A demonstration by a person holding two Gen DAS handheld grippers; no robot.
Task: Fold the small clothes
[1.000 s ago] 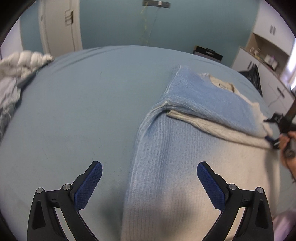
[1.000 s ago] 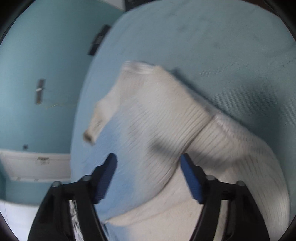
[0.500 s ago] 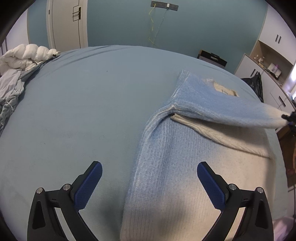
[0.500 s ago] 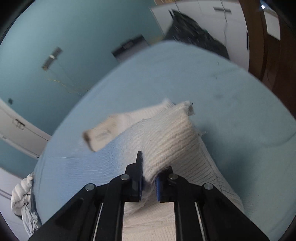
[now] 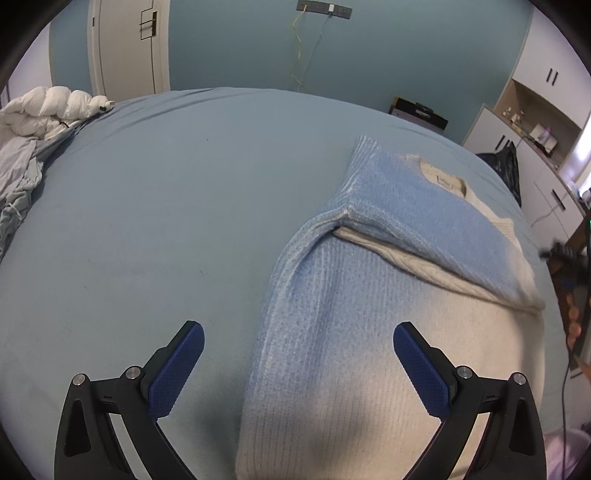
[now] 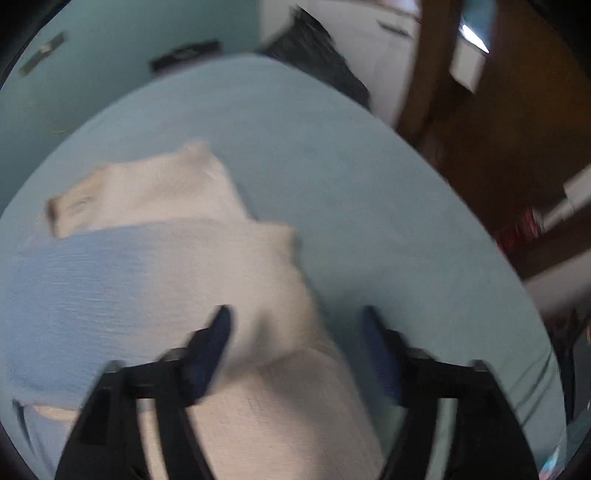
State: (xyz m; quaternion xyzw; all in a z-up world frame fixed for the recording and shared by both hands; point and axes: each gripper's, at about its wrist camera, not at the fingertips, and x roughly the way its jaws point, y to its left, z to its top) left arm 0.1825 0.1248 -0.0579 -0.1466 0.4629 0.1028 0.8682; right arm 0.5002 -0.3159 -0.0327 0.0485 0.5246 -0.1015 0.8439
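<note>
— At the bottom of the left wrist frame, what do you see?

— The left gripper [image 5: 298, 363], its blue-padded fingers [image 5: 177, 365] spread wide and holding nothing. The near part of a knit sweater [image 5: 354, 332], blue fading to cream, lies between and beyond them on the bed [image 5: 166, 221].

— How is the sweater arranged?

— Flat on the pale blue sheet, right of centre. One sleeve [image 5: 424, 225] is folded across the body toward the right edge of the frame, its cream cuff ending by the sweater's right side. The collar and label (small, unreadable) show further up.

— And the right gripper?

— From its own camera, the right gripper [image 6: 295, 332] is released too, jaws well apart, though the frame is blurred. The cream sleeve end [image 6: 273, 288] lies just ahead of its left finger; contact can't be told.

— Further back?

— A white duvet [image 5: 48, 110] bunched at the upper left, grey cloth [image 5: 18, 184] below it, then a door [image 5: 129, 44] and a teal wall with a power strip [image 5: 324, 8]. White cabinets [image 5: 535, 110] fill the upper right.
</note>
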